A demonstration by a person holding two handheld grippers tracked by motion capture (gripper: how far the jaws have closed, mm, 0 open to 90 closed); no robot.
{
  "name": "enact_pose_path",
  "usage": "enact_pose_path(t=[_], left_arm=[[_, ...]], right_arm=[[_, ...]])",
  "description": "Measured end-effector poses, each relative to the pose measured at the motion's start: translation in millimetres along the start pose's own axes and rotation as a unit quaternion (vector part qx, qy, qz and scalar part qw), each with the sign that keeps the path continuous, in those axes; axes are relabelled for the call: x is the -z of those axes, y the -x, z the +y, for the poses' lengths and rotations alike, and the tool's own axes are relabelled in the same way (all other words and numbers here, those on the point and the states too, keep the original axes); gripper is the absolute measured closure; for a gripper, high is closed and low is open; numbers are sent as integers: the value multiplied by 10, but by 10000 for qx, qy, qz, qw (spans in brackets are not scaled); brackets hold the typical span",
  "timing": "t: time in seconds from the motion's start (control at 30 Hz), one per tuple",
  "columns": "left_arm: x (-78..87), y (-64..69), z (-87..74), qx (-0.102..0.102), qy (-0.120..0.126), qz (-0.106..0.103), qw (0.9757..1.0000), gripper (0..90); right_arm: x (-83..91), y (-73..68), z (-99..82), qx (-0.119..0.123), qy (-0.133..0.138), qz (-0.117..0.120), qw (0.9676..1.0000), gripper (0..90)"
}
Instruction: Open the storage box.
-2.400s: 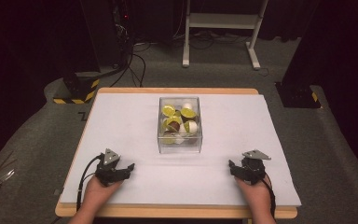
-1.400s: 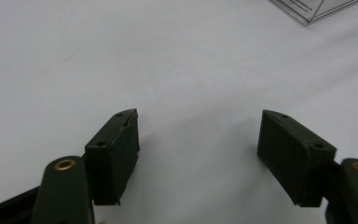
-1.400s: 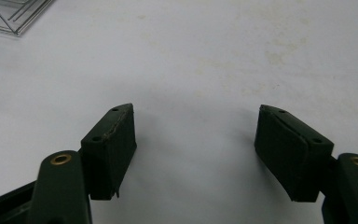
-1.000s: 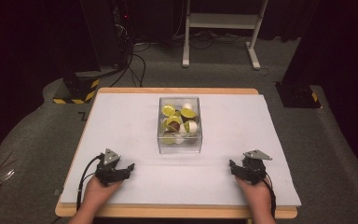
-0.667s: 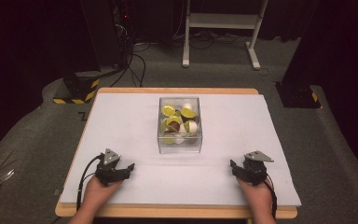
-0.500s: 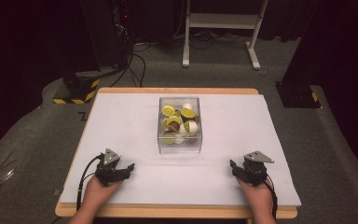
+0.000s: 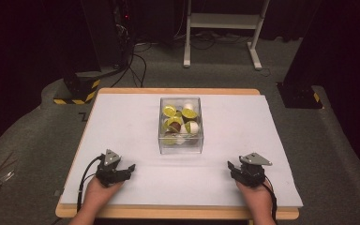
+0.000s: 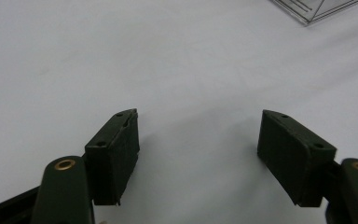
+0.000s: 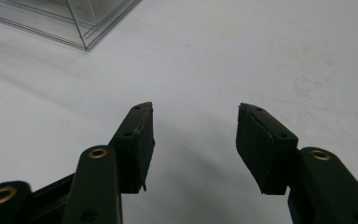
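A clear plastic box (image 7: 180, 125) stands in the middle of the white table cover (image 7: 122, 122). It holds several small round pieces in yellow-green, white and brown. My left gripper (image 7: 129, 168) rests near the front left edge, open, with bare cover between its jaws (image 8: 198, 135). My right gripper (image 7: 231, 167) rests near the front right edge. It is open with nothing between its jaws (image 9: 193, 126), which have just been closing. A corner of the box (image 8: 317, 9) shows far ahead in the left gripper view, and another corner of the box (image 9: 74, 23) in the right gripper view.
The wooden table edge (image 7: 168, 213) runs along the front under both hands. Beyond the table are a white metal stand (image 7: 225, 28), a black and yellow striped base (image 7: 77, 91) and loose cables (image 7: 136, 61) on the grey floor.
The right hand has edged very slightly to the right. The left hand and the box have stayed where they were.
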State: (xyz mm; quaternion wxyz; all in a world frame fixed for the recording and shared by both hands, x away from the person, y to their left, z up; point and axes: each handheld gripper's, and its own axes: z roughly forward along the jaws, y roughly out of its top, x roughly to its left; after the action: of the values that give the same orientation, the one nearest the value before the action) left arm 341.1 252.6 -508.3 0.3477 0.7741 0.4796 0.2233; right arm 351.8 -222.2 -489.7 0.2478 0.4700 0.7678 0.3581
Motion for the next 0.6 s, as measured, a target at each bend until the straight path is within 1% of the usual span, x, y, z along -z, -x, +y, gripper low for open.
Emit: enact_pose_path(t=[0.07, 0.13, 0.23, 0.3, 0.33, 0.37, 0.47, 0.5, 0.6], left_arm=[[0, 1, 0, -2, -1, -1, 10000, 295], [0, 4, -1, 20, 1, -8, 10000, 295], [-1, 4, -1, 18, 3, -7, 10000, 295], [0, 4, -1, 20, 2, -8, 10000, 295], [-1, 5, -1, 19, 2, -7, 10000, 295], [-1, 5, -1, 18, 3, -5, 10000, 295], [-1, 6, -2, 28, 6, -7, 10000, 295], [0, 4, -1, 15, -1, -9, 10000, 295], [0, 4, -1, 19, 1, -10, 10000, 295]], right_arm=[[0, -18, 10, 6, 28, 51, 10000, 482], [-13, -35, 24, 27, 13, 163, 9999, 498], [-31, -79, 38, 144, 25, 254, 9996, 505], [-39, -113, 57, 107, -14, 312, 9995, 505], [-42, -126, 73, 80, -76, 349, 9993, 503], [-44, -138, 90, 81, -100, 373, 9992, 490], [-39, -179, 119, 117, -76, 410, 9991, 492], [-30, -212, 149, 150, -37, 472, 9988, 502], [-11, -261, 201, 216, 59, 549, 9982, 518]])
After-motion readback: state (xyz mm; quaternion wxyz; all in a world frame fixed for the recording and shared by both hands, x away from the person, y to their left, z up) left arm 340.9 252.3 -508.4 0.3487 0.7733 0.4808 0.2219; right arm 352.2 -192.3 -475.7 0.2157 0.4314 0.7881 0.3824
